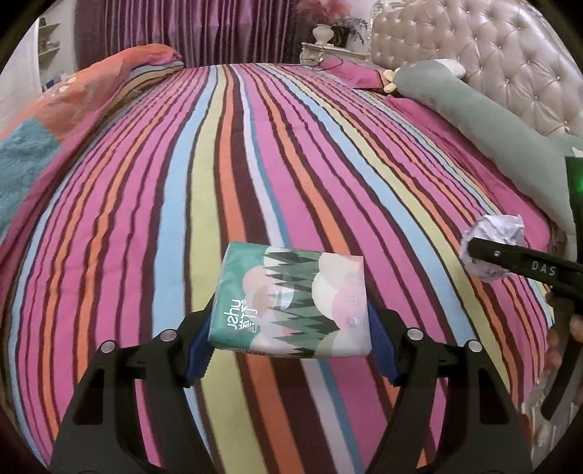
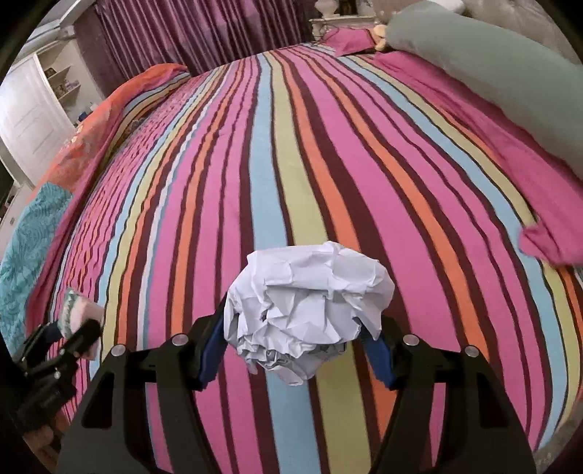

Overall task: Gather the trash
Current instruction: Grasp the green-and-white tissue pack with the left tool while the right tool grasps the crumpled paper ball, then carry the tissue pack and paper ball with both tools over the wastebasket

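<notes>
You have a green-and-white tissue pack [image 1: 291, 302] clamped across its width in your left gripper [image 1: 291, 341], its blue pads pressing both short sides, the pack lifted clear of the striped bedspread [image 1: 226, 175]. Your right gripper [image 2: 295, 341] has its jaws closed on a crumpled white paper ball [image 2: 309, 306], also held off the bed. In the left wrist view the paper ball [image 1: 492, 251] shows at the right edge, apart from the pack; in the right wrist view the pack [image 2: 80, 313] sits at the lower left, so your two loads ride side by side without touching. Ahead of both, the bedspread lies broad and bare down its middle. On your left, a folded orange and teal quilt [image 1: 73, 102] runs along the bed's edge. On your right, a long grey-green bolster [image 1: 492, 120] lies against the tufted headboard [image 1: 492, 47], with a pink pillow [image 1: 357, 73] beyond it. Purple curtains [image 1: 189, 29] hang past the far side, and a white nightstand [image 1: 328, 49] stands near the headboard corner.
</notes>
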Tool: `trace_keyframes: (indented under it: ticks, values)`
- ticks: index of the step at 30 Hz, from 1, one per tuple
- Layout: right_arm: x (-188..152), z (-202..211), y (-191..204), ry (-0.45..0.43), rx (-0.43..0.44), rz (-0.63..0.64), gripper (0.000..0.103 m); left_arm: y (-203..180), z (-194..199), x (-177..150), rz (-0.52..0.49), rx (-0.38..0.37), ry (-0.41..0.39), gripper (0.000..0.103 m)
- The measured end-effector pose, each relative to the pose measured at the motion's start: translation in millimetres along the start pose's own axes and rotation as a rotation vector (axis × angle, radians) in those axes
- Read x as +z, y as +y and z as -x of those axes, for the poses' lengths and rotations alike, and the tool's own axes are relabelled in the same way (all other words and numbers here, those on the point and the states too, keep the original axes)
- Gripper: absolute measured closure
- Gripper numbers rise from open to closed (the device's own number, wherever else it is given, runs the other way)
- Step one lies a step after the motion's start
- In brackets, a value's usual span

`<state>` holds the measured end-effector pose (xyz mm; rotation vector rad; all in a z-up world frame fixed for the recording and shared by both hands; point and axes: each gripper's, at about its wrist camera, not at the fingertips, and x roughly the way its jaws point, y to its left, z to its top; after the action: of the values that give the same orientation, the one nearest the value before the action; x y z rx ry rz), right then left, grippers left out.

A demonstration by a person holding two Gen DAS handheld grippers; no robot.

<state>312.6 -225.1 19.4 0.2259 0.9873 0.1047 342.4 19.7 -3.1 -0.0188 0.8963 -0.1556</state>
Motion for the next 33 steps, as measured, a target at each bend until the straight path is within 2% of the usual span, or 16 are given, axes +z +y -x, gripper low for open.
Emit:
trace_keyframes:
  ticks: [9,17,33]
  values:
    - [-47.9,28.8,-18.3,-0.006,-0.005,-0.048,0.041,12.0,32.3,-62.0,0.033,0.035,0.034,0.034]
    - [-75.0,54.9,-24.6,-0.041,0.013,-0.056,0.041,27.1,56.2,-110.3,0.075,0.046,0.052,0.034]
    - [-127.8,101.5,-23.3,-0.1,0.053,-0.045,0.041,17.4,106.7,-155.4,0.103,0.01,0.005,0.034]
